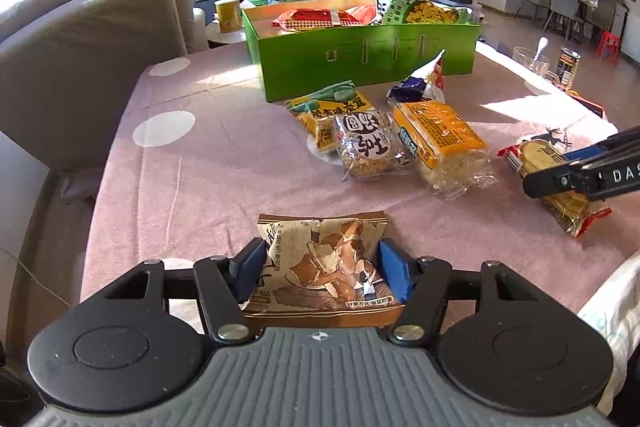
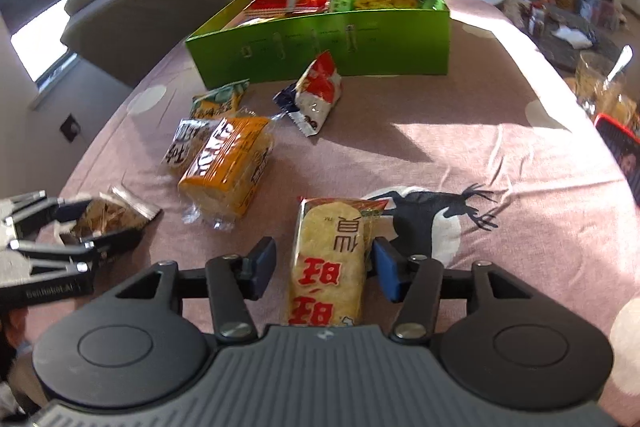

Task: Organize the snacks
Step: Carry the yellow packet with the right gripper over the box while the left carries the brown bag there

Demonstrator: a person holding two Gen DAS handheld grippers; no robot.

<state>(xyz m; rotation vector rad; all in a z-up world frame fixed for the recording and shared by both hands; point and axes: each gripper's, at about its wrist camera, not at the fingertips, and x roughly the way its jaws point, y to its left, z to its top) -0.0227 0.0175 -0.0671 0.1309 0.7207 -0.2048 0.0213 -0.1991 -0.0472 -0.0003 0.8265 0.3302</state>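
My left gripper is shut on a brown snack packet low over the pink tablecloth; it also shows in the right wrist view. My right gripper is open around a yellow rice-cracker packet lying on the cloth; its right pad touches the packet and a gap stays at the left pad. That packet also shows in the left wrist view. A green box at the back holds several snacks. Loose packets lie before it: an orange one, a round-label one, a green-yellow one, a blue-white one.
A grey sofa stands along the table's left side. A glass with a spoon and a can stand at the right edge. A phone lies near the right edge. Bare cloth lies left of the packets.
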